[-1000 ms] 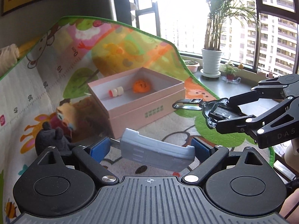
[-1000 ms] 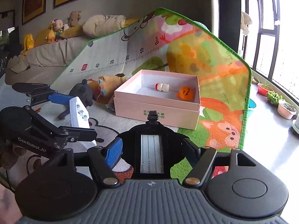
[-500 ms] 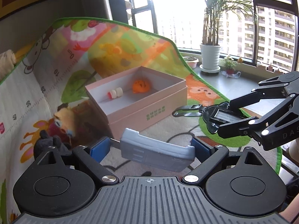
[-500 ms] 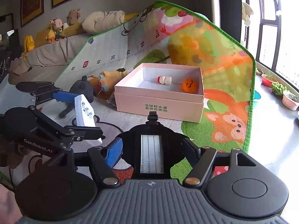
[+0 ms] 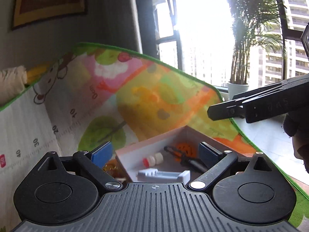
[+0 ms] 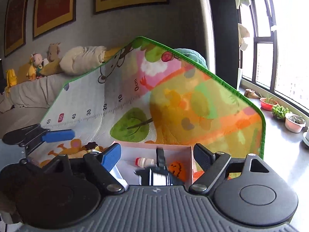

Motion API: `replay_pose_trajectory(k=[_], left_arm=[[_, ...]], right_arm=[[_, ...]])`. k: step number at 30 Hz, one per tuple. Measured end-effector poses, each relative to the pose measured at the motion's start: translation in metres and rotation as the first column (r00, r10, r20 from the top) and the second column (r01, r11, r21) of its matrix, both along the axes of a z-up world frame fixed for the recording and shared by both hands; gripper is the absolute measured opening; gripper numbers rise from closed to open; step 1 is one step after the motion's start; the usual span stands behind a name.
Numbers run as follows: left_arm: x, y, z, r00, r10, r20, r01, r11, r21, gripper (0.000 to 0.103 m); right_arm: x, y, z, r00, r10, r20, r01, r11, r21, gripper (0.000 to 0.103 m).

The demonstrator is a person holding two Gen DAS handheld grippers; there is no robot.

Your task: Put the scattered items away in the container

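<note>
The pink box (image 5: 135, 150) lies right under both grippers. Inside it are a small red-capped bottle (image 5: 152, 158), an orange pumpkin toy (image 5: 183, 148), a grey-white plastic piece (image 5: 164, 175) and a black tag with its strap (image 5: 185, 159). My left gripper (image 5: 155, 152) hangs over the box with its jaws opening; the grey-white piece lies below, free of the pads. My right gripper (image 6: 157, 155) is also opening above the box (image 6: 173, 148). The black tag (image 6: 156, 174), blurred, sits low between its fingers, and neither pad touches it. The bottle (image 6: 144, 162) and pumpkin (image 6: 176, 170) lie beside the tag.
A colourful play mat (image 6: 173, 96) stands propped up behind the box. Plush toys (image 6: 90, 147) lie left of the box, more on the sofa (image 6: 38, 65). Potted plants (image 6: 293, 123) line the window sill on the right. One dark finger (image 5: 227, 111) of the right gripper crosses the left view.
Both grippers moved forward over the pink box and opened. The grey-white piece left the left gripper's pads and the black tag left the right's; both are now down in the box.
</note>
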State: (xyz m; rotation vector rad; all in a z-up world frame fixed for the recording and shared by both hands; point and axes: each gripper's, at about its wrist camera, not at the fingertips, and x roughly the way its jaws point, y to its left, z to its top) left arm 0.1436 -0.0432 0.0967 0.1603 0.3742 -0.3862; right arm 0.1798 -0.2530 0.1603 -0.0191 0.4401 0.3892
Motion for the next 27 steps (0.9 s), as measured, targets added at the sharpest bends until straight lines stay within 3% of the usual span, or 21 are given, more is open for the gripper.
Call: replay_pose_trajectory(k=[5,7,9,12,16,20,25,27], left_arm=[[-0.037,0.031,-0.020,0.996,0.056,-0.070,-0.051,0.996,0.071,0.102],[-0.054,0.044,-0.032,0.992,0.078,-0.102,-0.070,0.994,0.079,0.103],[-0.067,0.058,-0.045,0.985,0.125,-0.121,-0.112,0.988,0.108,0.103],[-0.083,0.080,-0.061,0.966,0.213,-0.148,-0.191,0.971,0.145,0.103],[-0.091,0.118,-0.068,0.929,0.315,-0.196,-0.298,0.948,0.113,0.103],[-0.096,0.150,-0.066,0.891,0.397,-0.222,-0.395,0.917,0.058,0.103],[-0.098,0.165,-0.063,0.879,0.415,-0.232,-0.428,0.904,-0.003,0.103],[-0.098,0.166,-0.063,0.881,0.412,-0.232,-0.427,0.904,-0.015,0.103]], right_arm=[[-0.022,0.004,-0.017,0.999,-0.016,0.036,0.017,0.999,-0.036,0.082],[-0.041,0.017,-0.025,0.998,0.010,0.063,-0.004,0.995,-0.095,0.075],[-0.058,0.033,-0.034,0.996,0.065,0.069,-0.053,0.986,-0.157,0.052],[-0.082,0.066,-0.048,0.985,0.164,0.046,-0.150,0.962,-0.227,0.037],[-0.110,0.122,-0.076,0.958,0.284,0.045,-0.246,0.891,-0.382,0.032],[-0.118,0.169,-0.102,0.945,0.317,0.085,-0.229,0.822,-0.521,0.031],[-0.092,0.214,-0.120,0.956,0.273,0.106,-0.147,0.761,-0.631,0.031],[-0.083,0.230,-0.131,0.954,0.259,0.150,-0.079,0.701,-0.709,0.031]])
